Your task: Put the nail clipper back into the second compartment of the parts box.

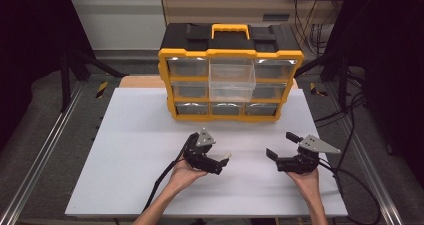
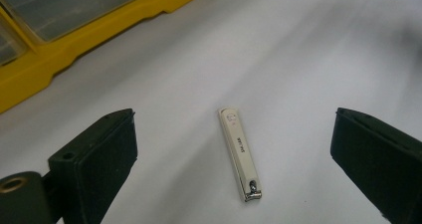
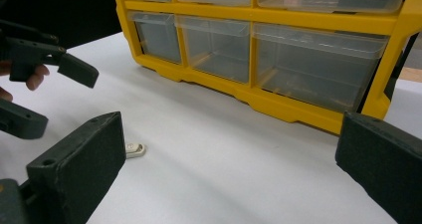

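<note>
- Your left gripper [image 1: 218,161] is sitting low over the white table [image 1: 130,150] with its jaws spread wide, nothing held between them.
- The nail clipper [image 2: 240,154] lies flat on the table right in the gap between those jaws in the left gripper view, not touching either one. It's a slim pale metal one with small print along the lever, the riveted end closer to the camera and the other end pointing away from it.
- From the high view you can just catch the clipper [image 1: 226,156] as a little pale sliver at the tip of your left gripper.
- Your right gripper [image 1: 282,144] is also wide open and holding nothing, sitting well off to the side of the left one, jaws pointed back toward it.
- In the right gripper view one end of the clipper [image 3: 134,149] peeks out just past the left-hand jaw, with your left gripper [image 3: 52,92] showing beyond it, its black fingers [image 3: 74,67] apart.
- The yellow and black drawer organizer [image 1: 231,71] stands past both grippers, well clear of the clipper. Its top middle clear drawer [image 1: 231,76] is pulled out toward you; the others look pushed in.
</note>
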The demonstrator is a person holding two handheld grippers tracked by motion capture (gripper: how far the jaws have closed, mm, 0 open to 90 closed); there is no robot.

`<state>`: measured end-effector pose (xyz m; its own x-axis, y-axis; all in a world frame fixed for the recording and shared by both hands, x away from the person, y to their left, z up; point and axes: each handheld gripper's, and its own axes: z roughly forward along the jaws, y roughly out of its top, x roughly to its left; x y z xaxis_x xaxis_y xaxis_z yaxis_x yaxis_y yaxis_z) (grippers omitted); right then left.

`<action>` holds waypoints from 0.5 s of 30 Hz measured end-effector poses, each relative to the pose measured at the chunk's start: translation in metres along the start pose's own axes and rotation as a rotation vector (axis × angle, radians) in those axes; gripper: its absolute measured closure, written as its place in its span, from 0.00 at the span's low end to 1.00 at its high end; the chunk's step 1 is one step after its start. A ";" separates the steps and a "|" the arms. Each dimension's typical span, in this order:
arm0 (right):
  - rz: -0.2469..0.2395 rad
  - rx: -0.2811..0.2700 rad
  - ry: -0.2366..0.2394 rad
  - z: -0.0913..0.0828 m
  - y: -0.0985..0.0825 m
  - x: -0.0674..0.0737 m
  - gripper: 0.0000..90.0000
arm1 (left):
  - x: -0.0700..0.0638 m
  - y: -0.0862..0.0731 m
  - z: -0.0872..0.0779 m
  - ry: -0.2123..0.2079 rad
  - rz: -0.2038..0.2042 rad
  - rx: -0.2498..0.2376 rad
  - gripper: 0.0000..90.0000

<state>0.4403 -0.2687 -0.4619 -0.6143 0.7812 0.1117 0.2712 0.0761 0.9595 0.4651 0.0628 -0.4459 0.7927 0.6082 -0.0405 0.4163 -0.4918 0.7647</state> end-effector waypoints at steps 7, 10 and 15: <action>-0.010 -0.007 -0.002 0.000 0.000 -0.001 0.00 | -0.003 -0.003 0.015 -0.007 0.001 0.059 0.06; -0.009 -0.003 -0.001 0.000 0.000 -0.001 0.00 | -0.004 -0.005 0.021 -0.005 0.002 0.079 0.07; -0.009 -0.003 -0.003 0.000 0.000 -0.001 0.00 | -0.006 -0.007 0.027 -0.007 0.003 0.109 0.13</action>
<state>0.4405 -0.2694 -0.4617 -0.6147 0.7821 0.1027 0.2635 0.0808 0.9613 0.4695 0.0453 -0.4681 0.7972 0.6022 -0.0428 0.4591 -0.5587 0.6907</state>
